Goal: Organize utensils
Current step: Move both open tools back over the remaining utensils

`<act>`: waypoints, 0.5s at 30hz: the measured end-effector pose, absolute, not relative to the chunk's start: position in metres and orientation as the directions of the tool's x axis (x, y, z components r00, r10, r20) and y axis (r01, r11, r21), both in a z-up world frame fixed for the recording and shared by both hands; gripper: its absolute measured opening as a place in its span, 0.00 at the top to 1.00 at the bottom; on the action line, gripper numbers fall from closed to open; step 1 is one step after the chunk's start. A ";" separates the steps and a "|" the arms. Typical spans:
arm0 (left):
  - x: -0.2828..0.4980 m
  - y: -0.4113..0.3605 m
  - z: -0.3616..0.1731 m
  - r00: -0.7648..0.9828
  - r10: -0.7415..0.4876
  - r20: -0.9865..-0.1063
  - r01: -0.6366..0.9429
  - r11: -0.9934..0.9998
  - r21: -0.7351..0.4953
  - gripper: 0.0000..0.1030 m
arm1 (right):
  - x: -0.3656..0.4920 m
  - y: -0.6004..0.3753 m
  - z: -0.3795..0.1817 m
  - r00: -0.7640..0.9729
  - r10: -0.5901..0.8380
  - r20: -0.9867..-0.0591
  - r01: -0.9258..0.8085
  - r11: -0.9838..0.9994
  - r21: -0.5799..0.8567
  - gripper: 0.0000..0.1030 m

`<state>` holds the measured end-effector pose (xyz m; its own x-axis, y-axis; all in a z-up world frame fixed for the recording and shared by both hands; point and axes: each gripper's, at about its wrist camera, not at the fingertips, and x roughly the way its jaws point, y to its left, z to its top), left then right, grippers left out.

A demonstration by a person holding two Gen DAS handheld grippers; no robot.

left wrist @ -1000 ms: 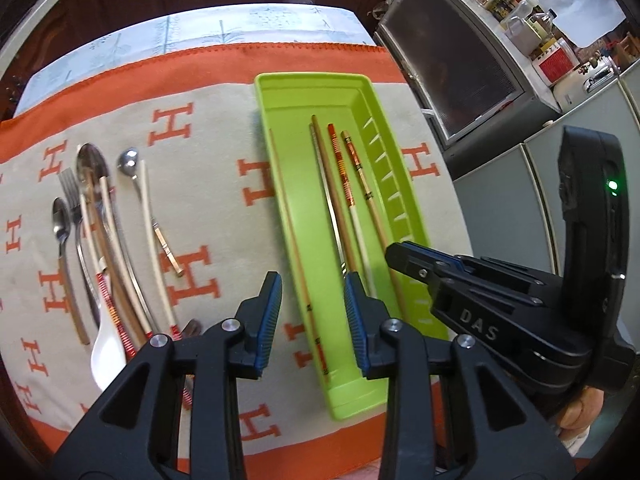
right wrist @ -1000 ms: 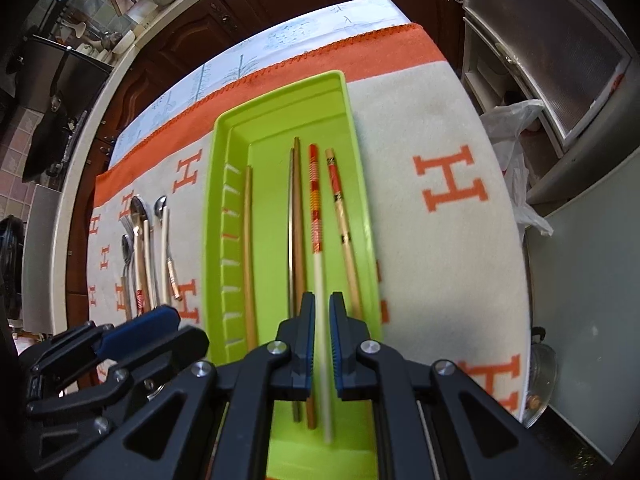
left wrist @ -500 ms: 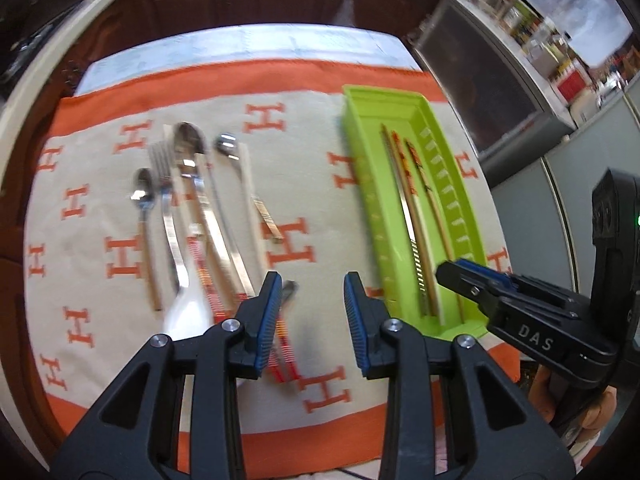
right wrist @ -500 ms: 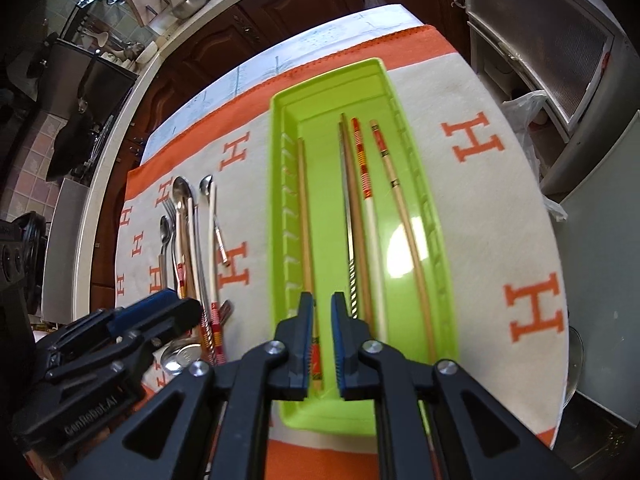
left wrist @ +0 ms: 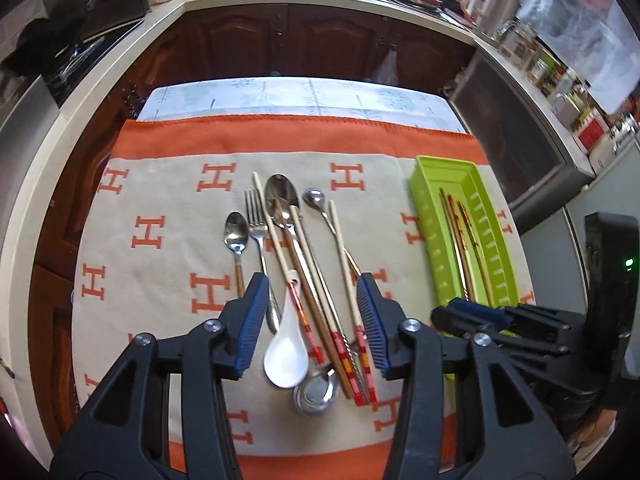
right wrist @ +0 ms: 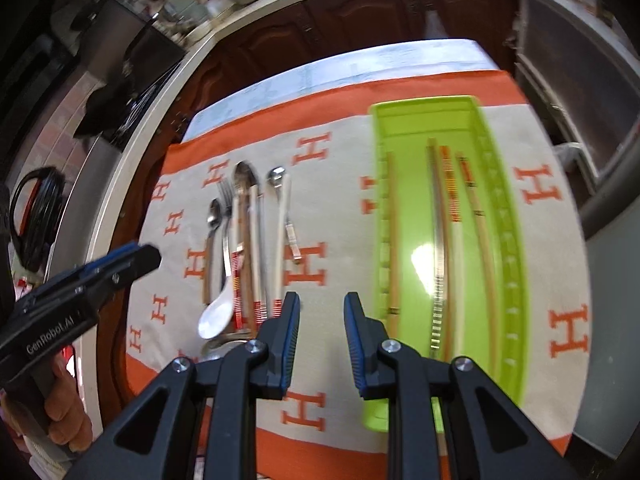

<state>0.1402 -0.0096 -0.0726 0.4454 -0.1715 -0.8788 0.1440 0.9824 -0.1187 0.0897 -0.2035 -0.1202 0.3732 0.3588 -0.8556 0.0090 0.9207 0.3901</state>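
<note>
- The green tray [right wrist: 424,120], on the right of the right wrist view, already holds several chopsticks lying lengthwise: one plain wooden chopstick [right wrist: 393,232] by its left wall, then a group toward the right wall with a red-banded chopstick [right wrist: 451,188] among them.
- Still loose on the H-patterned cloth [left wrist: 168,240], centre of the left wrist view, is a heap of cutlery: a small spoon [left wrist: 237,232], a fork [left wrist: 256,216], a large spoon [left wrist: 282,196], a long thin spoon [left wrist: 316,200], a white ceramic spoon [left wrist: 286,356] and more chopsticks with red-banded ends [left wrist: 362,364], partly crossing one another.
- The left gripper [left wrist: 312,320] hangs above that heap; its jaws have just been opening, they stand moderately apart and grip nothing.
- The right gripper [right wrist: 322,344] is over bare cloth between heap and tray; its jaws have just been opening too, a narrower gap, nothing between them.
- My reading: the sorting is roughly partway, chopsticks begun, every spoon and the fork unhandled, and some chopsticks still to go.
</note>
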 end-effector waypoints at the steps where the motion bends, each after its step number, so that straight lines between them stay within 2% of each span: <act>1: 0.145 -0.008 -0.077 0.438 -0.171 -0.882 0.139 0.983 -0.121 0.59 | 0.093 -0.197 -0.122 0.362 0.371 -0.855 -0.009 0.919 0.395 0.78; 6: 0.167 0.006 -0.112 0.361 -0.193 -0.912 0.093 0.981 -0.171 0.59 | 0.119 -0.168 -0.143 0.290 0.401 -0.869 -0.060 0.914 0.401 0.78; 12: 0.184 0.014 -0.146 0.299 -0.205 -0.932 0.059 0.979 -0.196 0.71 | 0.148 -0.150 -0.183 0.191 0.417 -0.889 -0.037 0.908 0.418 0.78; 15: 0.191 0.019 -0.158 0.274 -0.218 -0.937 0.036 0.976 -0.216 0.75 | 0.156 -0.145 -0.196 0.162 0.408 -0.898 -0.026 0.912 0.410 0.88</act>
<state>0.1913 0.0194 -0.1583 0.2737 -0.2178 -0.9368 0.0360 0.9757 -0.2163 0.1561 -0.1451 -0.1965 0.1624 0.4083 -0.8983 -0.0262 0.9118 0.4097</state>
